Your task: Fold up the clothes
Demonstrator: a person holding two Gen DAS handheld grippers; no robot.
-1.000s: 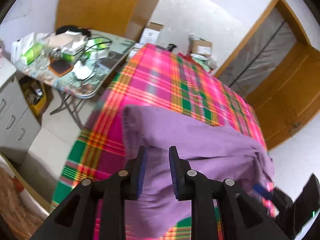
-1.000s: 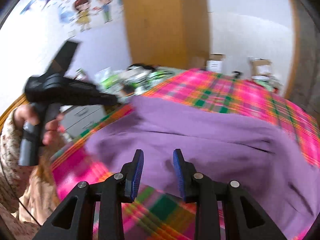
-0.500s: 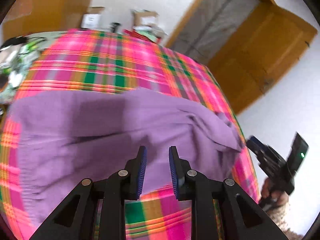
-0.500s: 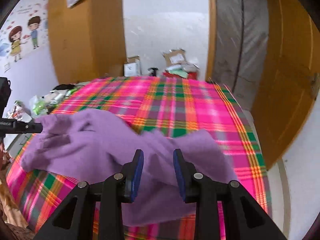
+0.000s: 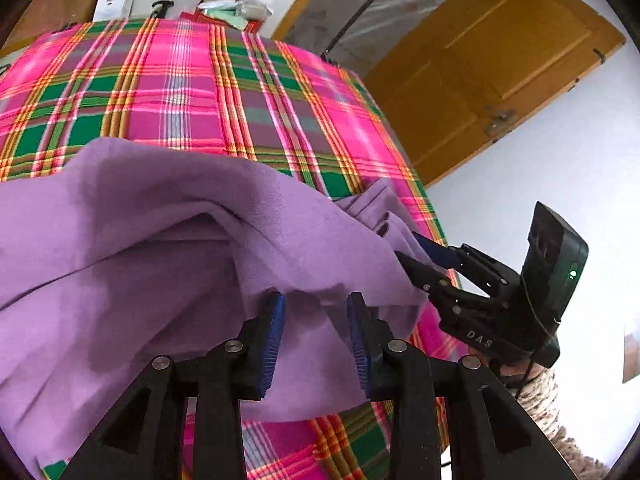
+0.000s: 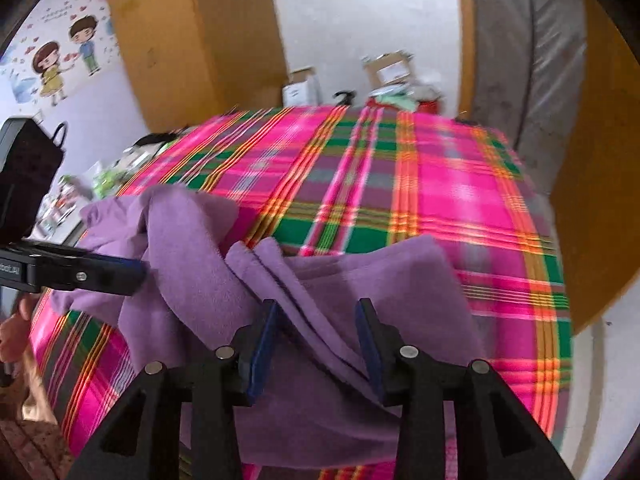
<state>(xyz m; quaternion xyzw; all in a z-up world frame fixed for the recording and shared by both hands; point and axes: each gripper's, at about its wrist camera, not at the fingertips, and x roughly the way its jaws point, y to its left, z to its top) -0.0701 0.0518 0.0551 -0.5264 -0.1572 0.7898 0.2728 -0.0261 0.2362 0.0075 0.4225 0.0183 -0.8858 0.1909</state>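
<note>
Left wrist view: the purple garment (image 5: pixel 168 248) lies rumpled on a plaid blanket (image 5: pixel 208 92), its near folds heaped toward the camera. The left claw (image 5: pixel 316 300) hangs over the garment's near edge, jaws opening, cloth showing behind the gap but the pads pressing on nothing. To the right, the right claw (image 5: pixel 424 252) pokes at the garment's far corner, its fingers apart.

Right wrist view: the garment (image 6: pixel 352 280) sits on the near part of the blanket (image 6: pixel 400 184), with a ridge of folded layers running between the right claw's (image 6: pixel 320 308) jaws. The jaws are opening, and the pads stand clear of the cloth. At left, the left claw (image 6: pixel 140 270) touches the garment's other side.
</note>
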